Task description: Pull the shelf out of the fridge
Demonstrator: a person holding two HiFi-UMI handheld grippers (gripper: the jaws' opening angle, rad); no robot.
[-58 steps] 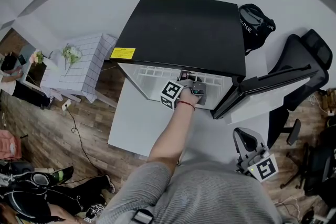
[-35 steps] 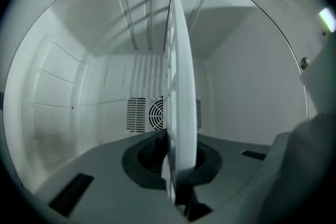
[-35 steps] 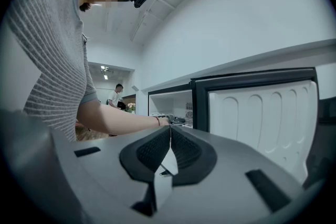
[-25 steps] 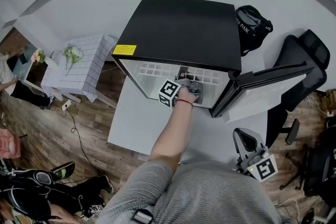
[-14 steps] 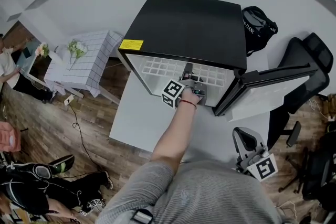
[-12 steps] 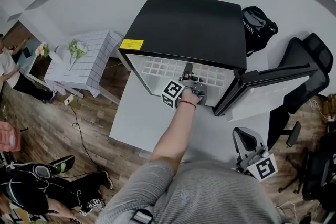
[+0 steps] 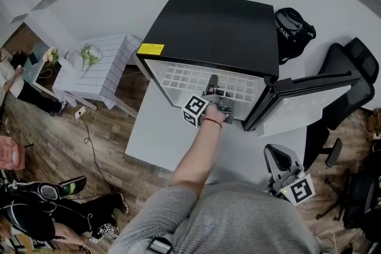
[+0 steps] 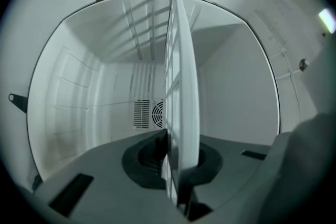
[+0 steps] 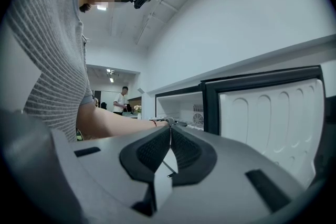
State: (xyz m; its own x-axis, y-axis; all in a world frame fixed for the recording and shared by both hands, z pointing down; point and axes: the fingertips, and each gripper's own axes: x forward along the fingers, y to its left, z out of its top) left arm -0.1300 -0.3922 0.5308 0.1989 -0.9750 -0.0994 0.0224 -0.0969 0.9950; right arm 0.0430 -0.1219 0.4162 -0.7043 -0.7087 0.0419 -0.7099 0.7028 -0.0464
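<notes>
While the left gripper (image 8: 177, 161) clamps the near edge of the white wire shelf (image 7: 184, 78), shelf jutting partly out of the open black fridge (image 7: 214, 30), right gripper (image 9: 169, 140) at near right, jaws together, seemingly empty, fridge door (image 7: 309, 95) swung right.

fridge (image 7: 214, 30) top: matt black, smooth. its liner (image 8: 89, 92): white plastic, smooth, slightly glossy. shelf (image 8: 181, 86): white grid, smooth, faint sheen. pads (image 9: 152, 150): dark, ribbed, matt. floor (image 7: 65, 146): wood planks. tablecloth (image 7: 101, 68): checked cloth. sleeve (image 7: 208, 223): grey ribbed knit. bag (image 7: 292, 27): black cloth.
</notes>
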